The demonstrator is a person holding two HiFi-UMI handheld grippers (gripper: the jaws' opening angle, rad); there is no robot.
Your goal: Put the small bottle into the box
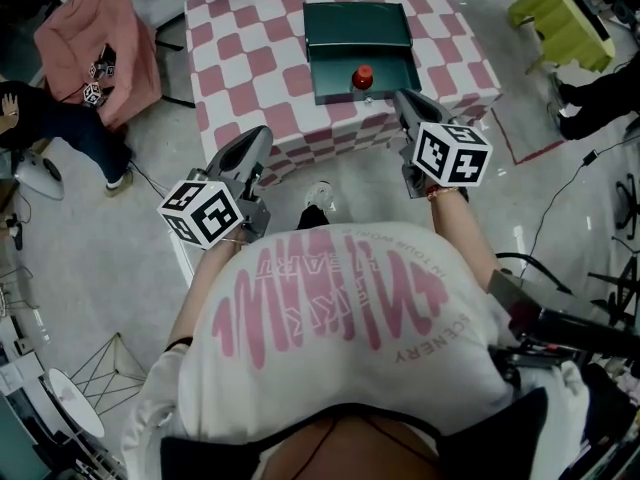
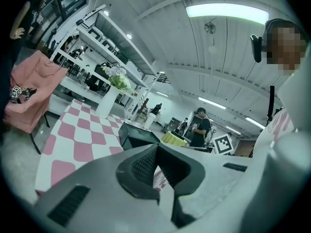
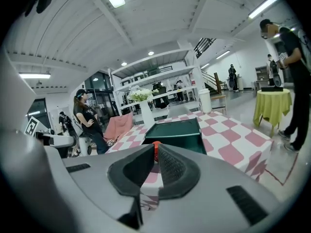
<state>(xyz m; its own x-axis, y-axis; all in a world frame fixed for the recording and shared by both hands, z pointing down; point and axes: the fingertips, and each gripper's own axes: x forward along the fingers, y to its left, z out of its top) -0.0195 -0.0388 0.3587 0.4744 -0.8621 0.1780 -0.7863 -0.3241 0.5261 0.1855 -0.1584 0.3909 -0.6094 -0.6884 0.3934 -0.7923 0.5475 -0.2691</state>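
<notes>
A dark green box (image 1: 330, 78) lies open on the pink-and-white checked table (image 1: 240, 68). A small bottle with a red cap (image 1: 362, 76) stands upright in the box's near half. My right gripper (image 1: 400, 96) hovers at the table's near edge, just right of the bottle, shut and empty. The right gripper view shows its tips (image 3: 155, 147) meeting, with the red cap (image 3: 156, 151) just beyond them and the box (image 3: 177, 132) behind. My left gripper (image 1: 262, 133) hangs off the table's near-left edge, also shut with nothing in it (image 2: 156, 148); the box (image 2: 136, 136) lies ahead of it.
A white vase with flowers (image 3: 146, 111) stands at the table's far side. A pink-draped chair (image 1: 100, 43) and a seated person (image 1: 50, 118) are at the left. A yellow-green table (image 1: 560, 18) stands at the far right, and cables (image 1: 560, 208) cross the floor.
</notes>
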